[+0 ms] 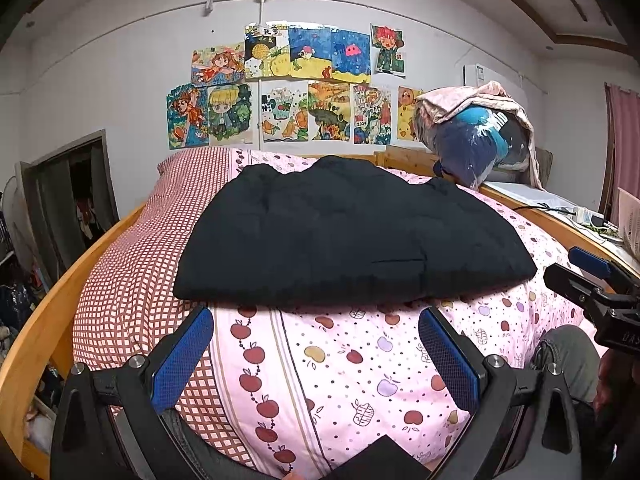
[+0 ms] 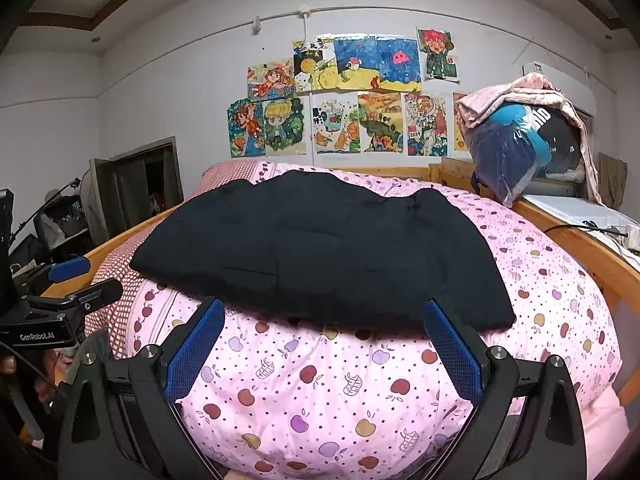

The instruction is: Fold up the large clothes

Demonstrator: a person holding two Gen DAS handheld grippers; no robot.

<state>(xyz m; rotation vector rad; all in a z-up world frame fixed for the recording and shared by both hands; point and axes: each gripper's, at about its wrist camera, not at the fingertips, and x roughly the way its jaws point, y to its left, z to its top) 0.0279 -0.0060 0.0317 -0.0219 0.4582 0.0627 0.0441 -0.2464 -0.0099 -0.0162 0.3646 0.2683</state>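
Note:
A black garment (image 1: 344, 236) lies folded into a flat block on the pink apple-print quilt (image 1: 340, 380); it also shows in the right wrist view (image 2: 320, 252). My left gripper (image 1: 316, 316) is open and empty, its blue pads (image 1: 184, 360) just short of the garment's near edge. My right gripper (image 2: 324, 308) is open and empty, fingertips at the garment's near edge. Each gripper shows in the other's view: the right gripper (image 1: 576, 272) at the far right, the left gripper (image 2: 86, 278) at the far left.
A wooden bed frame (image 1: 52, 304) rims the quilt. A red checked cover (image 1: 132, 264) lies on the left. A bag of bedding (image 2: 528, 140) sits at the back right. A side shelf (image 2: 580, 208) holds cables. Drawings cover the wall.

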